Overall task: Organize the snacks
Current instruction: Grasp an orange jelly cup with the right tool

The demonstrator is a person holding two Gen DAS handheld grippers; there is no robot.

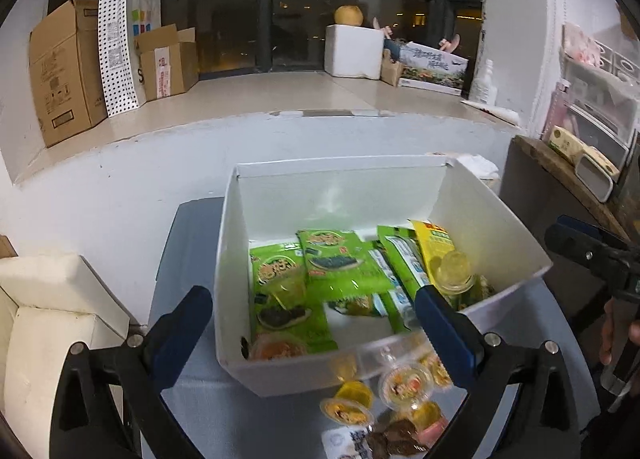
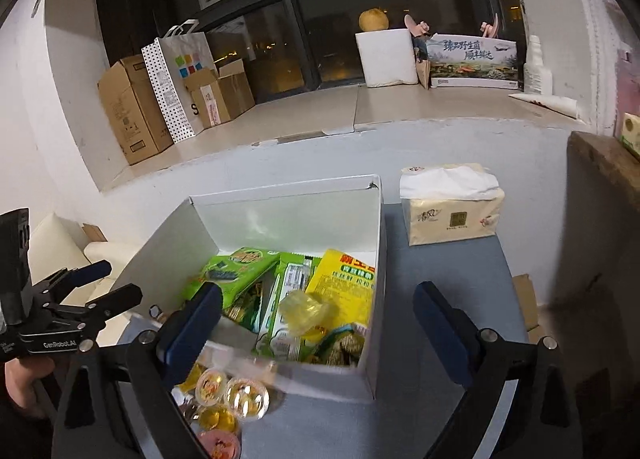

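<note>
A white box (image 1: 360, 195) is seen on the grey table (image 2: 440, 279), filled with green packets (image 1: 288, 299), a yellow packet (image 2: 348, 283) and a jelly cup (image 1: 454, 271). More cups (image 2: 244, 397) are left on the table just before it. The left gripper (image 1: 316, 323) and right gripper (image 2: 320, 319) are both spread wide, nothing being held.

Black angular frames on the left gripper (image 1: 316, 323) and right gripper (image 2: 318, 319), dark blue pads (image 1: 440, 323), silver screws at the joints, white "GenRobot.AI" lettering along one side.
</note>
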